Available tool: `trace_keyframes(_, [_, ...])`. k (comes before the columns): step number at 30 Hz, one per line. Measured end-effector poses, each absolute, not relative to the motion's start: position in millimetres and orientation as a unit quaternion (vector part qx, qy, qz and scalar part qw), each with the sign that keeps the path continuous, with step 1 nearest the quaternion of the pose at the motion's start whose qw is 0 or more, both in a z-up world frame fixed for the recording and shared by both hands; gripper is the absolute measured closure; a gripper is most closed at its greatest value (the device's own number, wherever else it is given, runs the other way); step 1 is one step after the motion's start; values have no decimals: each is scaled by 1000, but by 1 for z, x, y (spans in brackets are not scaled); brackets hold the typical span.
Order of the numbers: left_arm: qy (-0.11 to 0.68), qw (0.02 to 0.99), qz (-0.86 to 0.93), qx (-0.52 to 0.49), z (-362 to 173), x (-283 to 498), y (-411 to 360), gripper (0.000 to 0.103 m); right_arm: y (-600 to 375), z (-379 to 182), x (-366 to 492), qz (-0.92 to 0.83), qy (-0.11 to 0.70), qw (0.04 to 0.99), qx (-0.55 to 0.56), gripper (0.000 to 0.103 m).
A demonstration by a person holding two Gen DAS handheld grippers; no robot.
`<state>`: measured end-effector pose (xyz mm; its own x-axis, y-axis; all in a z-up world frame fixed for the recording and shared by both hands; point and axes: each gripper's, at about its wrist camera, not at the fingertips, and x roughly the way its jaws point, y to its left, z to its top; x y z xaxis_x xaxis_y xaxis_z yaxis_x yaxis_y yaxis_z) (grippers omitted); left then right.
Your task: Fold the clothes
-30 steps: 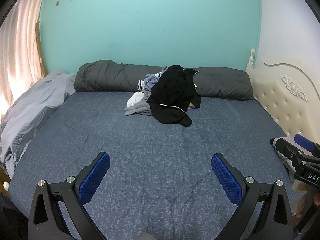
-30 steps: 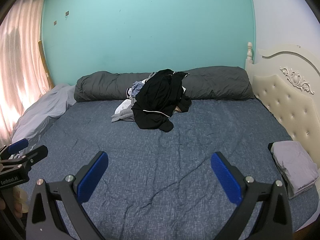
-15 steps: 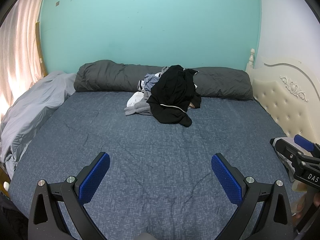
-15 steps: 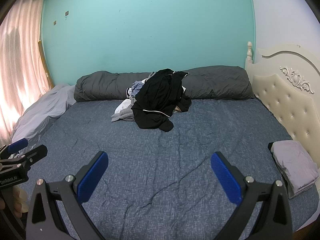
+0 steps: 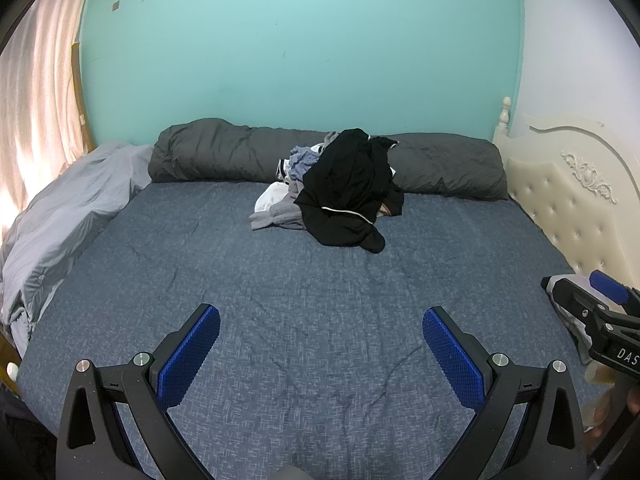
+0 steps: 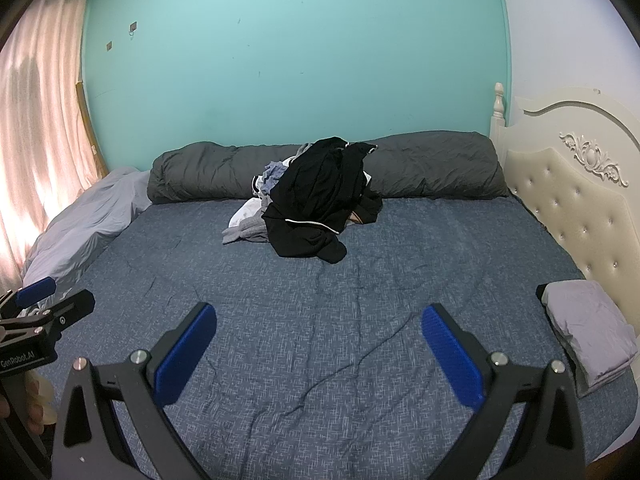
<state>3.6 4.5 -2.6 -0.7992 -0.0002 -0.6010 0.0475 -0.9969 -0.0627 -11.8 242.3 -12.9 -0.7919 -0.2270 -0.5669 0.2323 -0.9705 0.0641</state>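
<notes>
Both tools hover low over the near edge of the bed [image 5: 320,300], side by side: the left gripper [image 5: 320,344] and the right gripper [image 6: 318,342] each have their blue pads spread wide, holding nothing. Just right of the right gripper lies a folded grey garment [image 6: 588,328]. Well ahead of both, against the dark bolster [image 6: 208,172], sits the clothes pile [image 6: 312,204], a black garment [image 5: 348,196] on top, trailing toward the grippers. It lies slightly right of the left gripper, nearly dead ahead of the right; neither looks clearly nearer.

No visible change: both tongs, left tongs [image 5: 320,354] and right tongs [image 6: 316,354], as before.
</notes>
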Motion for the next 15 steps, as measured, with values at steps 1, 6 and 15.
trace_keyframes(1, [37,13,-948,317,-4,3,4,0,242,-14,-12,-946,5,121,300,0])
trace_keyframes(6, [39,14,-946,323,-8,-3,1,0,240,-21,-18,-944,3,121,306,0])
trace_keyframes(15, [41,19,-941,336,-26,-22,-4,0,235,-39,-35,-940,3,120,319,0])
